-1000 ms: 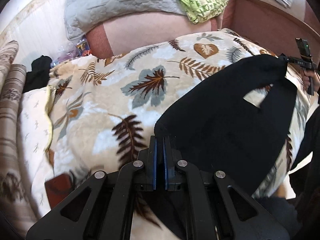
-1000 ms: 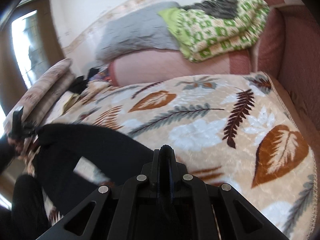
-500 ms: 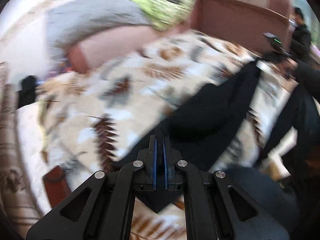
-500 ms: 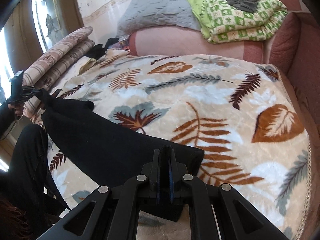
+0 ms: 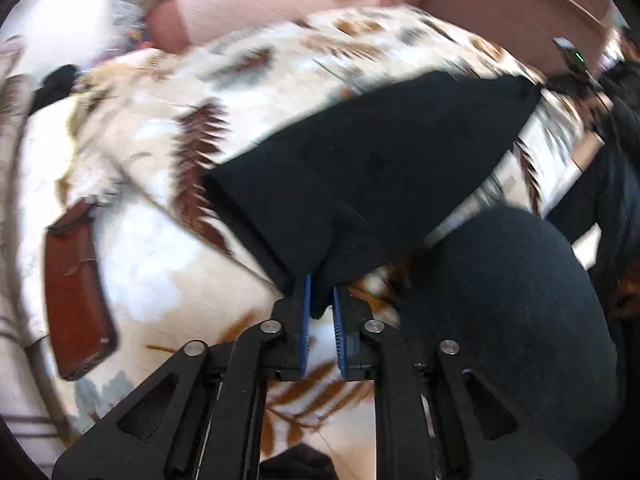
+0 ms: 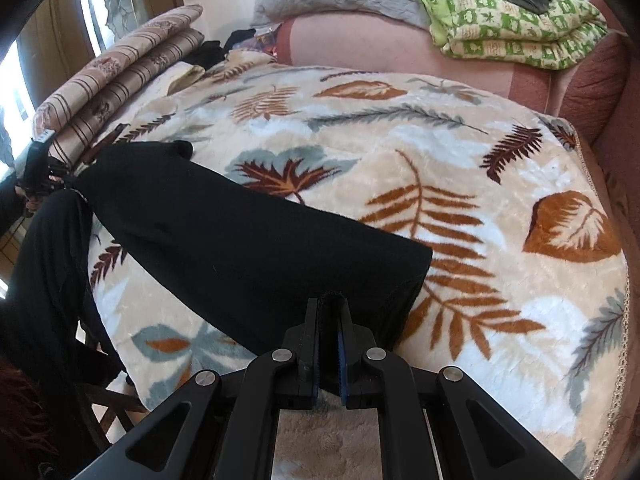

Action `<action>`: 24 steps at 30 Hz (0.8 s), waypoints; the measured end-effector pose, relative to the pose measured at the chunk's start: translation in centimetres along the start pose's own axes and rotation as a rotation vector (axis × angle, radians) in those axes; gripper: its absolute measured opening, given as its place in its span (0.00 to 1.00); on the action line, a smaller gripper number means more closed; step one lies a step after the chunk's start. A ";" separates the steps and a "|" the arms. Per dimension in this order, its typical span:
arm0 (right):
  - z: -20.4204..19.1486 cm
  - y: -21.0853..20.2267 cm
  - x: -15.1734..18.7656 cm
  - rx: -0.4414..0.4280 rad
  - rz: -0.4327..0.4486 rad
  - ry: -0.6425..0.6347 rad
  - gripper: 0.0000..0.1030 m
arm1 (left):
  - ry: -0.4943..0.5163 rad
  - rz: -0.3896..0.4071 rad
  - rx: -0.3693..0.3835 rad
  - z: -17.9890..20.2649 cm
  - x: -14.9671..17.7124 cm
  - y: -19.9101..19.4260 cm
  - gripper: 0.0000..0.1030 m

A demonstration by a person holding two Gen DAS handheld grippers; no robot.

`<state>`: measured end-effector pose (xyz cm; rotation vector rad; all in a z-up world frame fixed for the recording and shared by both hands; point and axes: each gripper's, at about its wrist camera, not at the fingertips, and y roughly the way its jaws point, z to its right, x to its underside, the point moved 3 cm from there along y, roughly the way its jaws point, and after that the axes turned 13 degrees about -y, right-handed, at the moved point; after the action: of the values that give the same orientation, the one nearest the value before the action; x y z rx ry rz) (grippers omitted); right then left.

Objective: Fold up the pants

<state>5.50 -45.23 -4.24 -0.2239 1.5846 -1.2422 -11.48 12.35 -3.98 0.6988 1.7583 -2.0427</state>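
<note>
A: Where are the pants (image 6: pixel 248 240)?

B: Stretched flat across the leaf-print blanket (image 6: pixel 460 168) on the bed, one end at each tool, probably to keep the cloth taut for a clean fold.

A: Both tools gripping?

B: The right tool (image 6: pixel 329 312) is clamped on a black edge. The left tool (image 5: pixel 320 292) is opening, a corner of cloth still between its pads.

A: What does only one view show?

B: The left view, blurred, shows the person's dark knee (image 5: pixel 520 320) and a brown case (image 5: pixel 76 296); the right shows folded green bedding (image 6: pixel 516 28) and striped cushions (image 6: pixel 120 80).
</note>
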 end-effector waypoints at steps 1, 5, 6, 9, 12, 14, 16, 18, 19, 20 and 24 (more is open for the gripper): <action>0.2 -0.2 0.3 -0.004 0.001 0.017 0.07 | -0.016 0.023 -0.013 -0.2 -0.3 -0.2 0.12; 0.6 -1.3 1.5 -0.001 0.011 0.049 0.14 | -0.065 0.109 -0.057 -0.8 -1.8 -1.5 0.15; 0.8 -1.6 1.7 0.002 0.017 0.058 0.16 | -0.074 0.125 -0.063 -1.0 -2.3 -1.7 0.15; 2.2 -3.0 2.5 0.063 0.034 0.117 0.22 | -0.083 0.154 -0.059 -1.1 -2.8 -2.3 0.15; 3.8 -4.8 3.4 0.141 0.075 0.187 0.22 | -0.091 0.136 -0.067 -1.3 -2.1 -2.0 0.15; 4.7 -6.0 3.7 0.173 0.115 0.236 0.23 | -0.118 0.116 -0.104 -2.3 -1.1 -1.5 0.15; 4.7 -6.6 3.3 0.152 0.161 0.247 0.24 | -0.175 0.116 -0.150 -3.5 -0.9 -1.4 0.15; 3.7 -6.7 2.2 0.094 0.197 0.207 0.24 | -0.229 0.153 -0.183 -4.2 -1.0 -2.0 0.15; 2.9 -6.5 1.5 0.052 0.206 0.175 0.24 | -0.248 0.185 -0.174 -4.1 -1.5 -2.7 0.15; 1.9 -6.2 0.9 0.012 0.208 0.138 0.24 | -0.250 0.210 -0.156 -3.7 -1.9 -3.2 0.15; 0.2 -3.4 -1.0 0.060 0.116 0.042 0.23 | -0.200 0.289 -0.103 -0.5 -4.6 -4.4 0.15</action>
<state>4.63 -46.16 -0.90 -0.0674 1.5718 -1.2091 -10.13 13.38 2.23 0.6504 1.5389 -1.7509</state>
